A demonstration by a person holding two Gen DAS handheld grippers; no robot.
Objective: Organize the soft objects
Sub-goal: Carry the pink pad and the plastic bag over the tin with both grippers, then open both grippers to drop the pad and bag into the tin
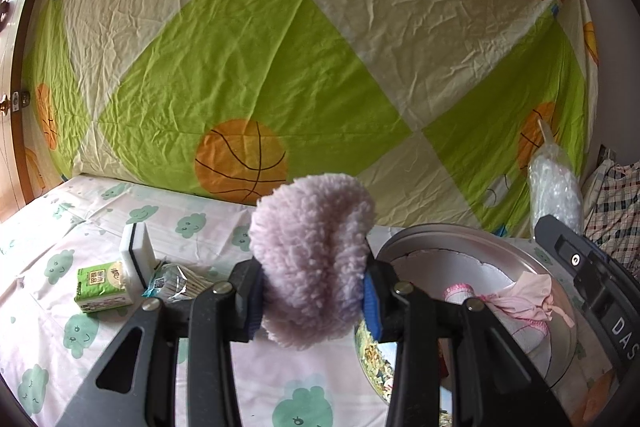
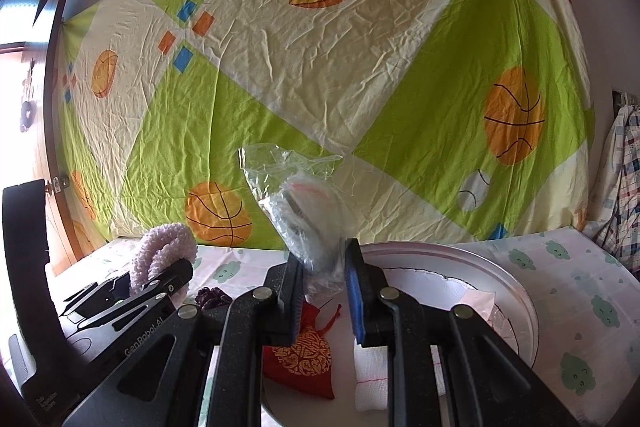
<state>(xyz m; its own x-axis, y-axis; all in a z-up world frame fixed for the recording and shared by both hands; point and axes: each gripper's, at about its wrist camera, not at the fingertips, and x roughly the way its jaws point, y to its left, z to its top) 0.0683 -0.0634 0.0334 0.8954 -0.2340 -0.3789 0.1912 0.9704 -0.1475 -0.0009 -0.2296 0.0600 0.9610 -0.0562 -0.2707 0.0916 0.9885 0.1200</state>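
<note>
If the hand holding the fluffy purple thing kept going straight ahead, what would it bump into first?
Probably the hanging bedsheet with basketballs on it. The left gripper, shut on the fluffy purple cloth, points over bare table toward it, though depth is hard to judge.

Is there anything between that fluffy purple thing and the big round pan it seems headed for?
Nothing visible. The left claw holds the fluffy purple thing just left of the pan, with open air between them.
</note>
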